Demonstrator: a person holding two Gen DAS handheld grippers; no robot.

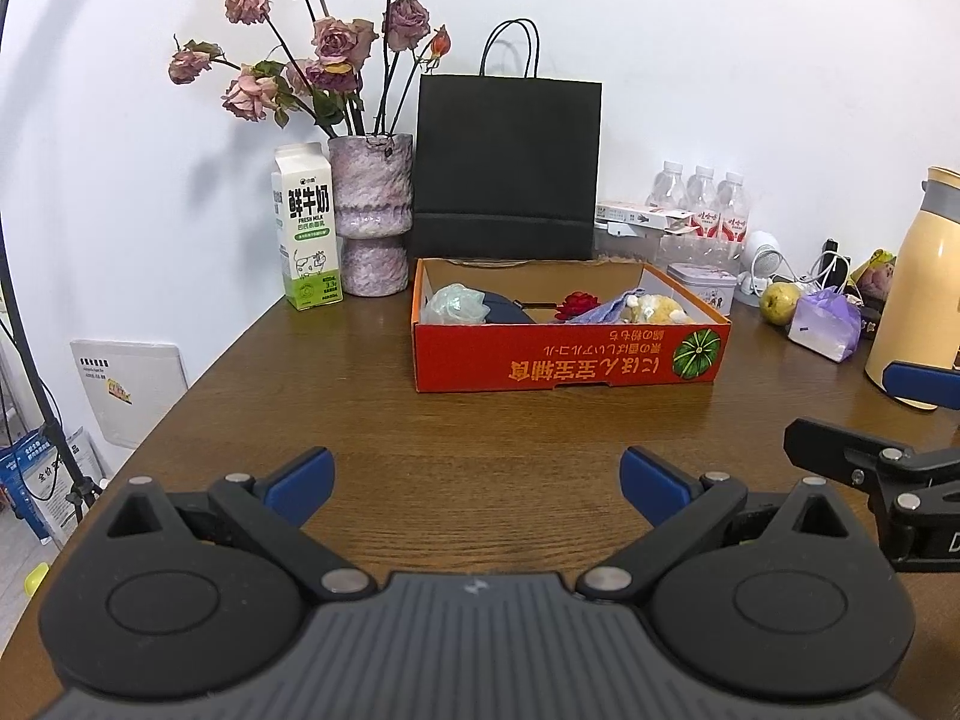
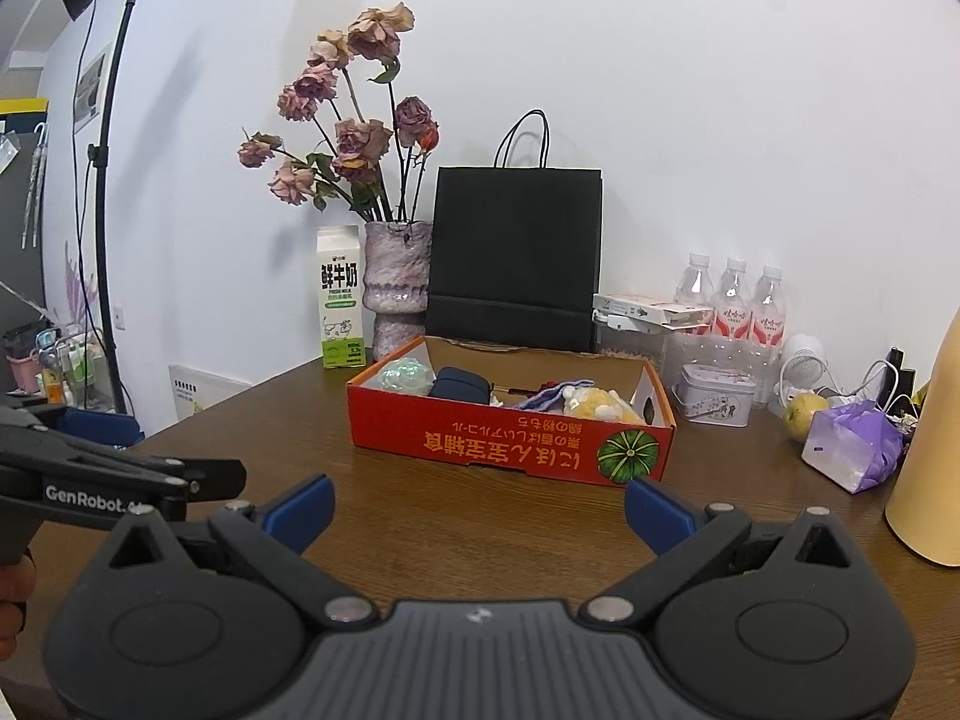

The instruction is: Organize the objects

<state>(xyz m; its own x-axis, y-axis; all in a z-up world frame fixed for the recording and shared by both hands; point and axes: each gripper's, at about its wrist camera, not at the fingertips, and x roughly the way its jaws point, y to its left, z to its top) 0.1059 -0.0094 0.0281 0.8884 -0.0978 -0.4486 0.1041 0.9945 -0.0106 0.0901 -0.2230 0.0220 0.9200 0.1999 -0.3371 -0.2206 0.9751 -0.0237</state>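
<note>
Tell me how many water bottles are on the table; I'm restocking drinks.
3, upright in a row by the back wall, right of the black bag: left, middle, right. More may hide behind them.

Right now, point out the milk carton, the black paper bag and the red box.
milk carton [image 1: 307, 228], left wrist view, front label.
black paper bag [image 1: 507, 162], left wrist view, front panel.
red box [image 2: 510, 444], right wrist view, printed front wall.

Bright, even light; soft shadows on the wall [image 1: 720, 60]; strong fisheye bending at edges.

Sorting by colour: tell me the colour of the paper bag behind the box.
The paper bag is black, clearest in the left wrist view.
</note>
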